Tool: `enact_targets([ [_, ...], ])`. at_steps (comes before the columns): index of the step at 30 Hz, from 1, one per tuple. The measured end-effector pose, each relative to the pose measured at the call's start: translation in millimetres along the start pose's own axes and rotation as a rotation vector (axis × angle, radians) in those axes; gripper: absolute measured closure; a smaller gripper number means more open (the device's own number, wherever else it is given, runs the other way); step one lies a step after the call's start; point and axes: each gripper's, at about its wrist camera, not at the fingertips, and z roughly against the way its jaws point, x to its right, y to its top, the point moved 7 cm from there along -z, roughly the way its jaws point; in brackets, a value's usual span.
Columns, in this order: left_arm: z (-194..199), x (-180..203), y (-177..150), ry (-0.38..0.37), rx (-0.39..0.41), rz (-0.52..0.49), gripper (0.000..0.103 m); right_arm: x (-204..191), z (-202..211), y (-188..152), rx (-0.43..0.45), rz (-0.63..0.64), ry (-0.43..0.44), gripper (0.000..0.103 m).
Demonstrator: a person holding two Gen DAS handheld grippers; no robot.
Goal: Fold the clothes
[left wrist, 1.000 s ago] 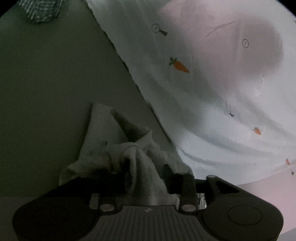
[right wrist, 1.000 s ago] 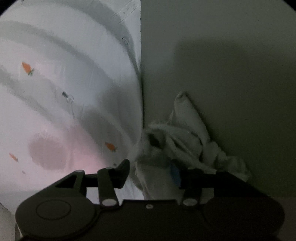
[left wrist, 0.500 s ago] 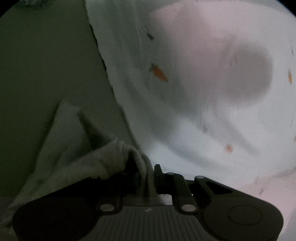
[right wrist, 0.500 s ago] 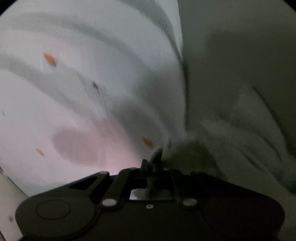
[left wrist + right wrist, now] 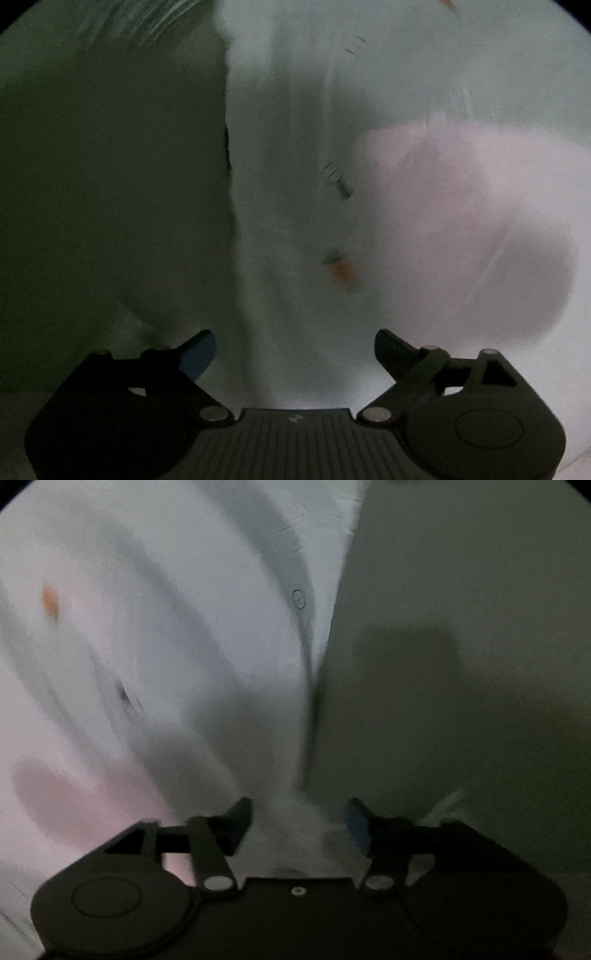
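The limp, light grey garment (image 5: 295, 812) – at 6 o'clock – is best pinched at a corner, left gripper (image 5: 295, 350) and right gripper (image 5: 299, 819) having just been opened

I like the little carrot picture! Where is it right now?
In the left wrist view, the orange carrot is printed on the pale sheet, near the middle of the picture, just right of the sheet's edge and ahead of the left gripper.

In your left wrist view, the printed sheet (image 5: 369, 166) fills the middle and right, and the plain surface (image 5: 110, 184) lies to its left, their border running top to bottom. In your right wrist view the sides swap: the sheet (image 5: 147, 627) lies left, the surface (image 5: 461, 590) right, with a bunched cloth (image 5: 295, 823) nearest you at the border.
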Motion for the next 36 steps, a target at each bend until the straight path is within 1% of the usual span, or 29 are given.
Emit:
enact_targets([
  [1, 1.3, 2.4, -2.7, 0.094, -0.02, -0.131, 0.008, -2.8, 3.7, -5.1, -0.018, 0.119, -0.067, 0.023],
  [2, 3.0, 3.5, -9.3, 0.174, -0.045, -0.263, 0.008, -8.0, 5.8, -13.1, -0.053, 0.287, -0.156, 0.021],
  [3, 4.7, 3.7, -16.5, 0.223, -0.074, -0.372, 0.008, -8.6, 6.9, -22.2, -0.085, 0.398, -0.206, 0.02],
  [5, 3.2, 3.7, -35.2, 0.277, -0.157, -0.562, 0.007, -8.8, 9.4, -39.5, -0.147, 0.608, -0.298, 0.019],
  [6, 0.5, 2.1, -45.3, 0.3, -0.198, -0.635, 0.007, -6.8, 9.5, -47.2, -0.177, 0.652, -0.316, 0.018],
  [7, -2.9, -0.5, -54.5, 0.324, -0.235, -0.698, 0.007, -3.5, 9.3, -52.6, -0.198, 0.667, -0.325, 0.017],
  [9, -8.4, -9.4, -70.6, 0.358, -0.303, -0.785, 0.007, 3.7, 8.8, -61.4, -0.226, 0.686, -0.345, 0.016],
  [10, -10.8, -13.9, -75.7, 0.363, -0.327, -0.804, 0.007, 6.2, 5.5, -63.3, -0.228, 0.691, -0.361, 0.016],
  [11, -13.1, -18.3, -79.9, 0.364, -0.347, -0.816, 0.006, 9.3, 3.7, -65.0, -0.228, 0.693, -0.375, 0.016],
  [12, -11.9, -24.5, -85.8, 0.365, -0.354, -0.816, 0.006, 10.2, 0.1, -64.5, -0.235, 0.687, -0.37, 0.015],
  [14, -14.4, -34.8, -86.0, 0.363, -0.357, -0.773, 0.0, 11.5, -7.4, -63.0, -0.251, 0.674, -0.358, 0.015],
  [16, -14.3, -34.6, -85.3, 0.332, -0.347, -0.751, 0.0, 9.7, -14.7, -64.2, -0.257, 0.681, -0.337, 0.006],
  [19, -13.5, -34.3, -87.5, 0.308, -0.357, -0.753, 0.0, 5.5, -23.0, -63.6, -0.27, 0.701, -0.325, 0.002],
  [20, -13.6, -33.9, -88.9, 0.29, -0.364, -0.751, 0.0, 5.5, -21.7, -65.3, -0.274, 0.697, -0.313, 0.002],
  [21, -15.1, -33.0, -93.1, 0.258, -0.391, -0.742, 0.0, 5.6, -19.9, -67.0, -0.278, 0.692, -0.301, 0.002],
  [23, -21.5, -27.5, -102.7, 0.19, -0.447, -0.723, 0.0, 2.3, -22.4, -68.0, -0.309, 0.644, -0.234, 0.002],
  [24, -24.6, -24.6, -107.0, 0.175, -0.46, -0.723, 0.0, 1.7, -24.8, -70.1, -0.331, 0.612, -0.204, 0.002],
  [25, -26.8, -22.7, -111.1, 0.164, -0.47, -0.725, 0.001, 2.1, -27.9, -71.5, -0.336, 0.596, -0.194, 0.0],
  [26, -27.6, -22.1, -113.8, 0.169, -0.467, -0.726, 0.001, 0.6, -27.0, -73.3, -0.334, 0.596, -0.195, 0.0],
  [27, -26.2, -21.9, -116.5, 0.167, -0.466, -0.716, 0.001, -1.1, -25.7, -75.2, -0.331, 0.599, -0.197, 0.0],
  [28, -25.8, -22.5, -117.3, 0.146, -0.473, -0.669, 0.001, -1.3, -25.3, -75.5, -0.342, 0.577, -0.176, 0.0],
  [29, -25.9, -23.5, -117.4, 0.12, -0.481, -0.611, 0.001, -1.0, -23.9, -75.0, -0.359, 0.525, -0.135, 0.0],
  [31, -32.3, -29.2, -115.1, 0.053, -0.501, -0.466, 0.001, 1.9, -25.6, -75.6, -0.391, 0.395, -0.066, 0.004],
  [32, -33.0, -32.1, -115.6, 0.033, -0.505, -0.419, 0.002, 1.6, -28.0, -78.9, -0.41, 0.358, -0.039, 0.007],
  [33, -32.8, -33.2, -116.4, 0.025, -0.5, -0.412, 0.002, 2.3, -30.6, -82.3, -0.417, 0.318, -0.022, 0.012],
  [34, -30.9, -33.8, -117.5, 0.027, -0.5, -0.422, 0.004, 3.0, -33.2, -85.6, -0.424, 0.278, -0.005, 0.018],
  [35, -28.2, -34.5, -118.8, 0.031, -0.503, -0.435, 0.015, 5.4, -34.3, -86.8, -0.415, 0.216, 0.01, 0.024],
  [36, -25.7, -36.8, -117.0, 0.037, -0.496, -0.419, 0.023, 9.7, -33.5, -86.2, -0.4, 0.151, 0.012, 0.04],
])
